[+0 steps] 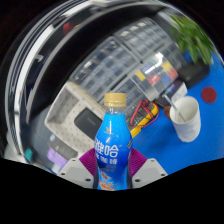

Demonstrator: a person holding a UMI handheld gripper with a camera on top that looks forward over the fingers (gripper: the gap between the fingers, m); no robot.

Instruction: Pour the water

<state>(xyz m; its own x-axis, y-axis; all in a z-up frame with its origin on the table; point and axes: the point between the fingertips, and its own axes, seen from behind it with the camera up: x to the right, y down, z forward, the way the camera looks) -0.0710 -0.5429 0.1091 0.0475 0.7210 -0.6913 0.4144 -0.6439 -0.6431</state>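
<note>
tongs [111, 172] level, pointing forward; both fingers [75, 171] pressed on bottle [112, 146] sides, bottle upright in grip.

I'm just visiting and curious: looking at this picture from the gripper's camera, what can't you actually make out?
- Bottle, gripper view: its base is hidden between the fingers.
- Whether both fingers press on the bottle: the contact is not visible.
- White cup: its inside cannot be seen, so no water level.
- Cluttered things beyond the cup and the grey box: too small to identify.
</note>
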